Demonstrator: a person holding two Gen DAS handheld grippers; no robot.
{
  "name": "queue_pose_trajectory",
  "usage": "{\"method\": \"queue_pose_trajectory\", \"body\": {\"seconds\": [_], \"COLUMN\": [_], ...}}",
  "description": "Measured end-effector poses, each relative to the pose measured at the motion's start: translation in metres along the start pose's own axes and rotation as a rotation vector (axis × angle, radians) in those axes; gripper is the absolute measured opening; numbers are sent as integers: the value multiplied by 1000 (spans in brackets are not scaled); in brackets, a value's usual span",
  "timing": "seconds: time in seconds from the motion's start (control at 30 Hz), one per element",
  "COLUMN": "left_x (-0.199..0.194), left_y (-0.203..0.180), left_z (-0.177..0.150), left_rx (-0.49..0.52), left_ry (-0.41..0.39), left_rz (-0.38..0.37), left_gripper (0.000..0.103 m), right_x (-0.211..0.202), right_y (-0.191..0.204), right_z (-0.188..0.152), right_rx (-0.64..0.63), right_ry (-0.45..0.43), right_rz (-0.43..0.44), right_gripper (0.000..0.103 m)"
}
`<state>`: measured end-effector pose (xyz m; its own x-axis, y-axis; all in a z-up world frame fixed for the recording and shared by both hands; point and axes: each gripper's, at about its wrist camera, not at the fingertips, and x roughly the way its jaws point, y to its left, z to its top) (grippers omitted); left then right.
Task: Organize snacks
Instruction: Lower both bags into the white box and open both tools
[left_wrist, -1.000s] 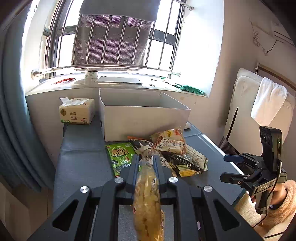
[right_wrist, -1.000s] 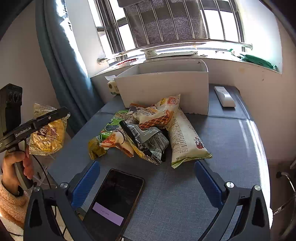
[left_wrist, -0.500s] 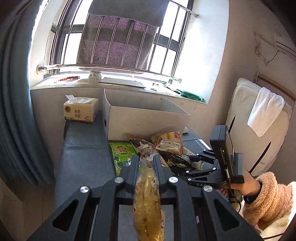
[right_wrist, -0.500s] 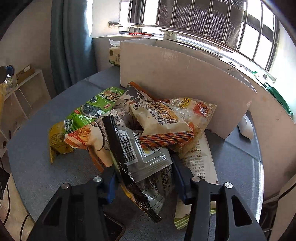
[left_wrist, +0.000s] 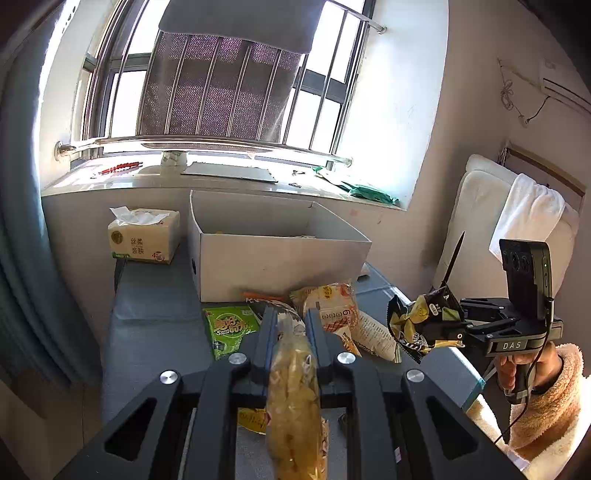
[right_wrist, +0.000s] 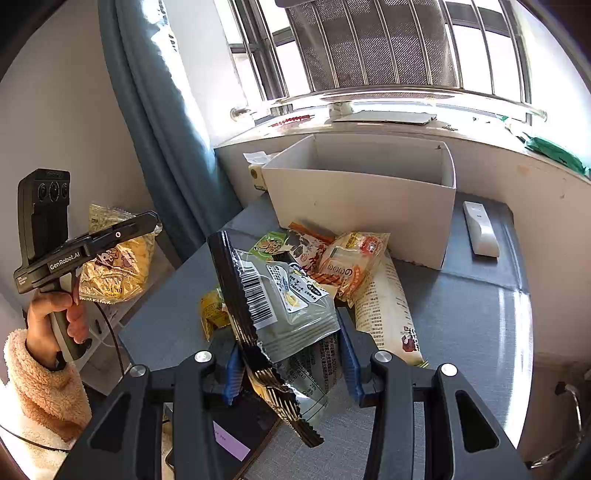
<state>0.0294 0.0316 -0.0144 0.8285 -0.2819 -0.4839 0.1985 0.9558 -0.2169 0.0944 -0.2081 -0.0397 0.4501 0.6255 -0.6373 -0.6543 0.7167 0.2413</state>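
Note:
My left gripper (left_wrist: 290, 321) is shut on a yellow snack bag (left_wrist: 293, 398), held in the air at the table's near edge; the right wrist view shows that left gripper (right_wrist: 147, 221) and the bag (right_wrist: 114, 266) off the table's left side. My right gripper (right_wrist: 291, 343) has its jaws closing on a grey and black snack packet (right_wrist: 280, 295) with a barcode, and the pads press its sides. In the left wrist view this packet (left_wrist: 421, 325) hangs from the right gripper (left_wrist: 454, 325), clear of the table. An open white box (left_wrist: 280, 266) stands behind the snack pile.
Several snacks lie before the box: a green packet (left_wrist: 231, 326), an orange-yellow packet (right_wrist: 351, 258) and a long white packet (right_wrist: 388, 310). A tissue box (left_wrist: 144, 236) stands left of the box, a white remote (right_wrist: 480, 229) right of it. A phone (right_wrist: 236, 439) lies under my right gripper.
My right gripper went into the pile, closed from wide open onto the grey packet and lifted it off toward the table's right edge. The left gripper kept its hold on the yellow bag.

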Motion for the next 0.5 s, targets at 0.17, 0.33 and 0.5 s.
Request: {"method": "queue_pose_trajectory", "body": {"seconds": [0.17,0.33,0.5], "left_x": [27,78,143], "left_y": [-4,-2,0], "left_z": [44,102,155], "left_rx": [47,77,102], "left_ry": [-20,-21,19], "left_rz": [-18,2,51], "left_gripper": [17,17,17], "right_x": [-6,15,49], "right_y": [-24,-56,-82], "right_z": [40,101,160], "right_rx": [54,133,175], "right_ry": [-82,-128,-125], "right_rz": [-16,-24,-97], "right_gripper": [48,48,48]}}
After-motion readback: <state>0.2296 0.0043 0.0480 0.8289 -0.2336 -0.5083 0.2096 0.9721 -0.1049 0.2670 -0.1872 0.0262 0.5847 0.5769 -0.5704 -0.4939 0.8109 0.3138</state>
